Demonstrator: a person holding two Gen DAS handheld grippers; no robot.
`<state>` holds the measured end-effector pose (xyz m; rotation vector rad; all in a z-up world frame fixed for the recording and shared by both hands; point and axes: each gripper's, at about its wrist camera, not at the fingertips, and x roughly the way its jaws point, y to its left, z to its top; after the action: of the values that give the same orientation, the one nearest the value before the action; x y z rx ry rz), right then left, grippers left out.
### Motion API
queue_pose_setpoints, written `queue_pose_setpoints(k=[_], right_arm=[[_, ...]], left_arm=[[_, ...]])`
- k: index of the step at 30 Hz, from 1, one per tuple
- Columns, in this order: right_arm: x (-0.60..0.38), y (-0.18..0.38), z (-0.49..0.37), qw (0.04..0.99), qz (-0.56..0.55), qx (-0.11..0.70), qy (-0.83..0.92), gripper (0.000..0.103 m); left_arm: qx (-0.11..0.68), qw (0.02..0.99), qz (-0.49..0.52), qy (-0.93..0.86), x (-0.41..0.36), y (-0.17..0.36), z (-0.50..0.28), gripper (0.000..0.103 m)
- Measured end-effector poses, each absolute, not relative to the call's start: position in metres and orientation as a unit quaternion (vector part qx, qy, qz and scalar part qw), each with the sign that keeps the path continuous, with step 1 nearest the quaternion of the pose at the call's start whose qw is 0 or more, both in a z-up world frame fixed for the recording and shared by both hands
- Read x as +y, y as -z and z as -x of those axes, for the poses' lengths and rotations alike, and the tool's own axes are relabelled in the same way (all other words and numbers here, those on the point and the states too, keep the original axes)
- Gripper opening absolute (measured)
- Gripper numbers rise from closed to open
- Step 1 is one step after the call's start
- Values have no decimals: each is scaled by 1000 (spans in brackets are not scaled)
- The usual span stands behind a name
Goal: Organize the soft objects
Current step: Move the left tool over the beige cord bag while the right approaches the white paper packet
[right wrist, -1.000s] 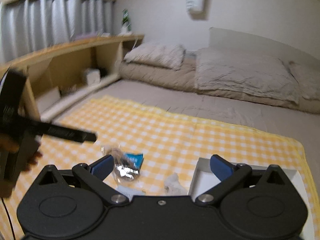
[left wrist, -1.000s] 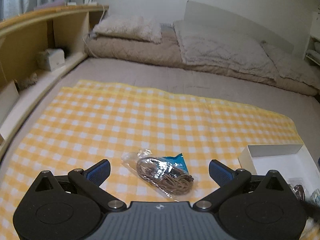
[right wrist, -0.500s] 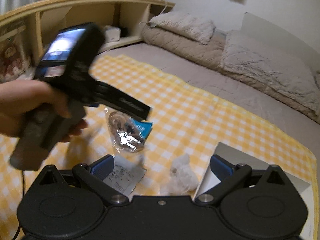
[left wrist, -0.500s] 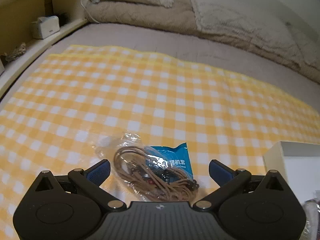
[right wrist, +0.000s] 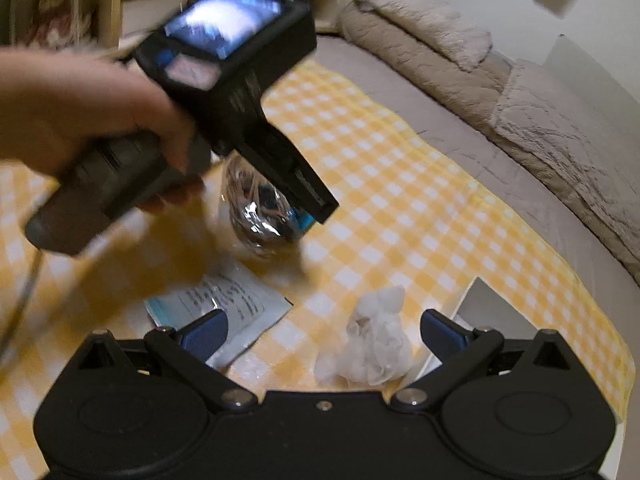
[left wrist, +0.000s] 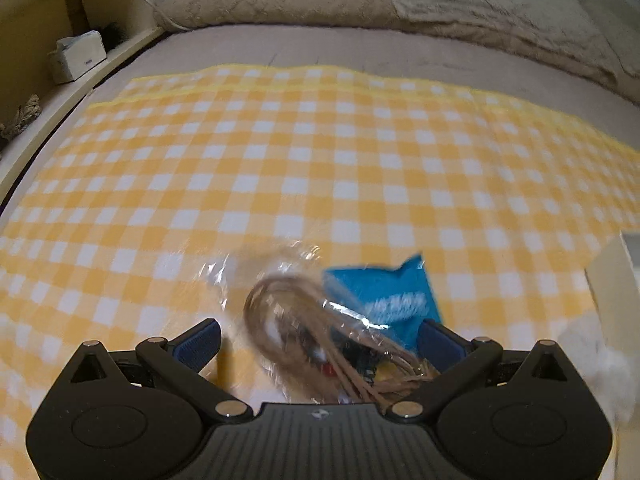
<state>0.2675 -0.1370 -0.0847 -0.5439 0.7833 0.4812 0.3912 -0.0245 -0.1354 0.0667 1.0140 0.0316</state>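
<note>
We see the left hand-held gripper (left wrist: pixel 318 338) with its blue-padded fingers spread wide, low over a clear plastic bag (left wrist: pixel 320 328) of tan cord with a blue card inside; the bag lies on the yellow checked cloth (left wrist: pixel 280 152) between the two fingers, though we cannot tell whether either pad touches it (the picture is blurred here). From the right wrist camera, a hand (right wrist: pixel 80 108) holds that same tool above the bag. The right hand-held gripper (right wrist: pixel 322 330) is also spread apart and holds nothing. Between its fingers, on the cloth, sits a crumpled white wad (right wrist: pixel 372 340), and a flat printed packet (right wrist: pixel 228 308) lies partly under the left finger. A white box (right wrist: pixel 492 312) stands just beside the wad to the right. The cloth lies on a bed with beige bedding (left wrist: pixel 460 4) beyond
</note>
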Motion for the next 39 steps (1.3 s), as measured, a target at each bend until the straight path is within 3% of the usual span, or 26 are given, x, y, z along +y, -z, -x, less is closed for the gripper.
queue_pose_setpoints(k=[14,19,25,39], right_arm=[[-98,114,-269,821,325,402,-241,103],[-88,103,-266,810,291,417,-293,103],[-97,88,-277,814,175,438,-340,103],[-74,120,-293,769,208,440,-414,103]], left_arm=[[504,862,-60,18,19,122,-367,103],[489,870,-48,29,25,119,-364,95],[489,870,-37,47,28,122,-375,86],[518,852,-37,63,28,140,-390,78]])
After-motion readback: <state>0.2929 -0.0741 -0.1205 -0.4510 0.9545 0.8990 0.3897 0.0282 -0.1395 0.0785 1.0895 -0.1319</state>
